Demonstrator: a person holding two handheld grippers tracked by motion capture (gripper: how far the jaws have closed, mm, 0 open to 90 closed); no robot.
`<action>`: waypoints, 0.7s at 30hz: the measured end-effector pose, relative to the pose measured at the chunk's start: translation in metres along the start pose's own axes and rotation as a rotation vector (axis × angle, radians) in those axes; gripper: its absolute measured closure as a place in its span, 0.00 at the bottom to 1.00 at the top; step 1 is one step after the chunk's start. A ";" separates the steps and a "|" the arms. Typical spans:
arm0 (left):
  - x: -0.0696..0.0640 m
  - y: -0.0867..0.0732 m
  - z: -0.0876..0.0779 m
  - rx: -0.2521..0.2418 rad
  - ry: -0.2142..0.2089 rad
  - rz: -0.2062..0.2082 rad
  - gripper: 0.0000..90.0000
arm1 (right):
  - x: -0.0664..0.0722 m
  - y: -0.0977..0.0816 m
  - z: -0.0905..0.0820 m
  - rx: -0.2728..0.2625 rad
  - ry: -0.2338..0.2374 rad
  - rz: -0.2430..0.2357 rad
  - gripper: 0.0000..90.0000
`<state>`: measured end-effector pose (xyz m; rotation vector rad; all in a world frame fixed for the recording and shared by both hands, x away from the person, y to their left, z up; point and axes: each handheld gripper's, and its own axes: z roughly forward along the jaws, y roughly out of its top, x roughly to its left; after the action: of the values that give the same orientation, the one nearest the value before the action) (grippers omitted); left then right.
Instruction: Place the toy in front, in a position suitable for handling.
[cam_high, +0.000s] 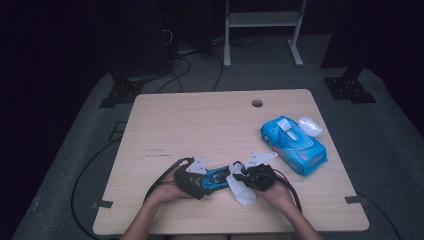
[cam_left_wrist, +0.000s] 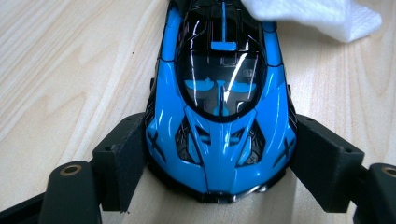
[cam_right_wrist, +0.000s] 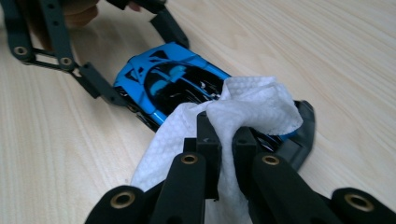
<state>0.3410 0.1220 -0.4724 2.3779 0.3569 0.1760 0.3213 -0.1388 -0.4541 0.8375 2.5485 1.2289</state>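
Right gripper (cam_right_wrist: 226, 140) pinching white wipe (cam_right_wrist: 247, 105) — draped over blue toy car (cam_right_wrist: 159, 79); left gripper (cam_right_wrist: 126, 60) clamps car's sides.

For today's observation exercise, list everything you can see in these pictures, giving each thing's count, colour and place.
toy car: one, blue and black, near edge of the table, clamped between the left gripper's jaws
wipe: one, white, lying on the car's rear end
wipe pack: one, blue, lid open, right side of table
table: one, light wood
frame: one, white, floor behind table
left gripper: one, black, shut on car
right gripper: one, black, pinching wipe
hands: two, near edge
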 end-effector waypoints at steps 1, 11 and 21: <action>0.000 0.000 0.000 0.007 0.001 0.007 0.25 | -0.001 -0.001 -0.001 -0.002 -0.001 0.012 0.95; -0.002 0.000 -0.001 0.010 0.006 0.020 0.26 | 0.007 0.005 -0.001 -0.001 -0.025 -0.039 0.95; -0.003 0.001 0.000 0.005 0.015 0.032 0.26 | 0.041 0.035 0.039 0.041 0.095 -0.136 0.95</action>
<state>0.3379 0.1205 -0.4714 2.3894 0.3268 0.2087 0.3170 -0.0723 -0.4495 0.6150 2.6638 1.2057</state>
